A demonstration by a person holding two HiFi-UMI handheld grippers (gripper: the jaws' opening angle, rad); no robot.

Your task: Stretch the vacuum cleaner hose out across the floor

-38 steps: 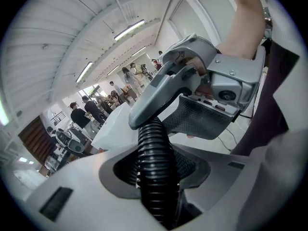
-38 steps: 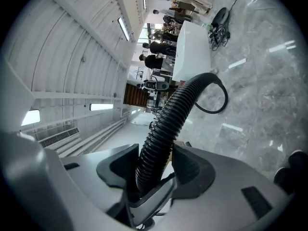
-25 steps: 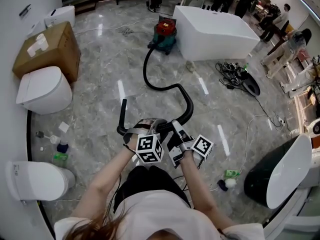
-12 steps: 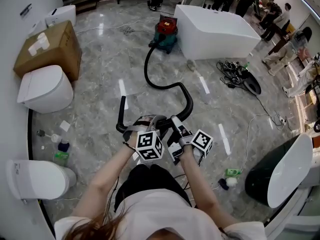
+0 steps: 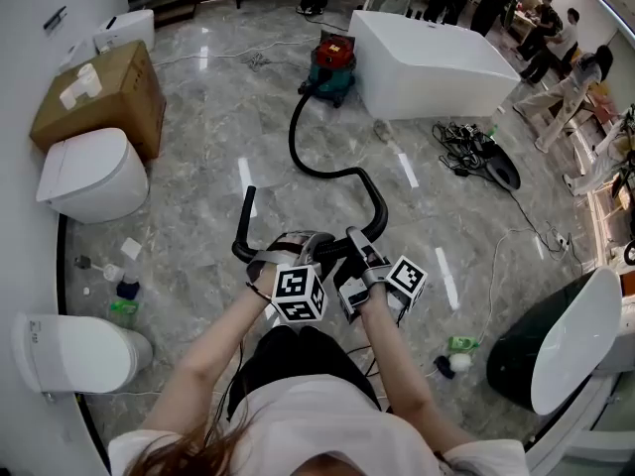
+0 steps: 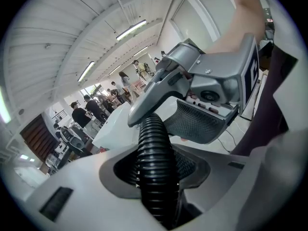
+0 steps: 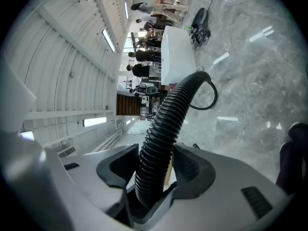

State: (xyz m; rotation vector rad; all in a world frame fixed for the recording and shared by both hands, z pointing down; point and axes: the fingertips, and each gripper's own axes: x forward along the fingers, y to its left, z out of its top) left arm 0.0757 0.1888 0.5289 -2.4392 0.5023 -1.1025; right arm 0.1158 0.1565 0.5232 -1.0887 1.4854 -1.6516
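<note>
Hose (image 5: 291, 139) curves from the red vacuum cleaner (image 5: 330, 65) over the grey floor (image 5: 198, 167) up to us in the head view. In the left gripper view, our left hand-held gripper (image 6: 156, 163) clamps the ribbed hose. In the right gripper view, our right hand-held gripper (image 7: 154, 170) has just been closing, and its jaws sit loosely around the hose without pressing on it.

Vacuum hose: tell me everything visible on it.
The black ribbed plastic vacuum hose runs from the red-lidded vacuum cleaner, curves over the grey marble floor, then rises to the claws. The left claw is clamped on it. The right claw, whose jaws have just been closing, sits loosely around it. Past the left claw the hose bends into a smooth, straight black tube.
</note>
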